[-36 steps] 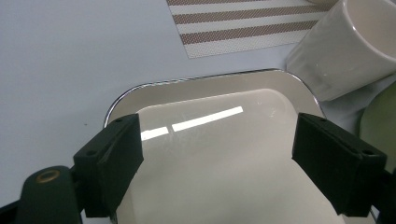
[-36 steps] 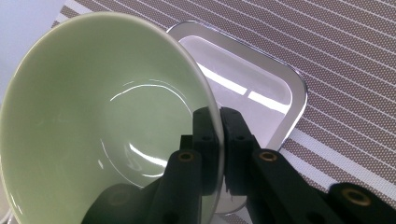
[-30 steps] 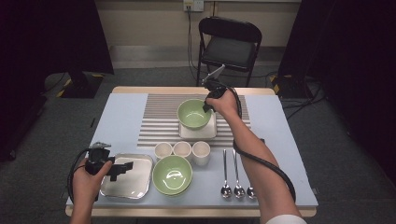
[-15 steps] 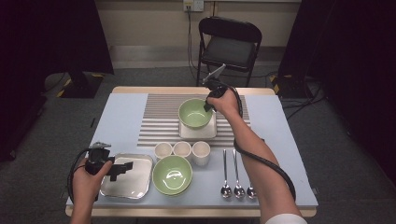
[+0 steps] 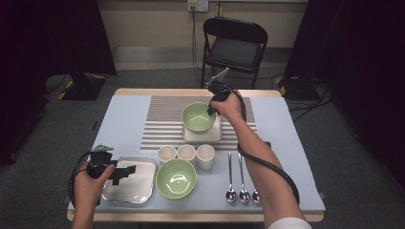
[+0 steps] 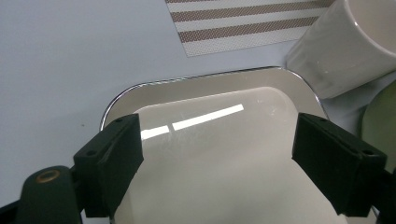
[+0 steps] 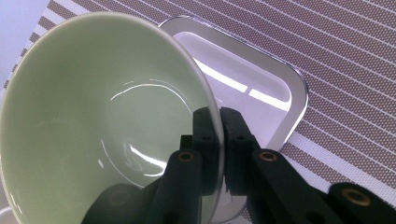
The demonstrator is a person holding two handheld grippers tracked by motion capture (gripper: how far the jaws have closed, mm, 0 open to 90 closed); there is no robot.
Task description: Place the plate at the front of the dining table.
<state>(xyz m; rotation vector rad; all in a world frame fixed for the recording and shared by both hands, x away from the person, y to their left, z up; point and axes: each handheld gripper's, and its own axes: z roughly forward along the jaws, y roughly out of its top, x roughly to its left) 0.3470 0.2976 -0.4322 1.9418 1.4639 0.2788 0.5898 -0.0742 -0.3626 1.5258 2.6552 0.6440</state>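
Pinching the rim of the green bowl (image 5: pixel 197 116) over the far steel tray (image 5: pixel 217 135) on the striped mat (image 5: pixel 162 121), the right gripper (image 5: pixel 210 110) is clamped; the left gripper (image 5: pixel 125 171) gapes over the near tray (image 5: pixel 125 191), beside cups (image 5: pixel 186 152) and spoons (image 5: pixel 242 179).

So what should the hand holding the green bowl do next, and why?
Probably lower it gently. The right gripper is shut on the rim of the far green bowl, which the right gripper view shows tilted over the small square tray on the striped mat. Easing it down flat before opening the jaws should keep it from tipping.
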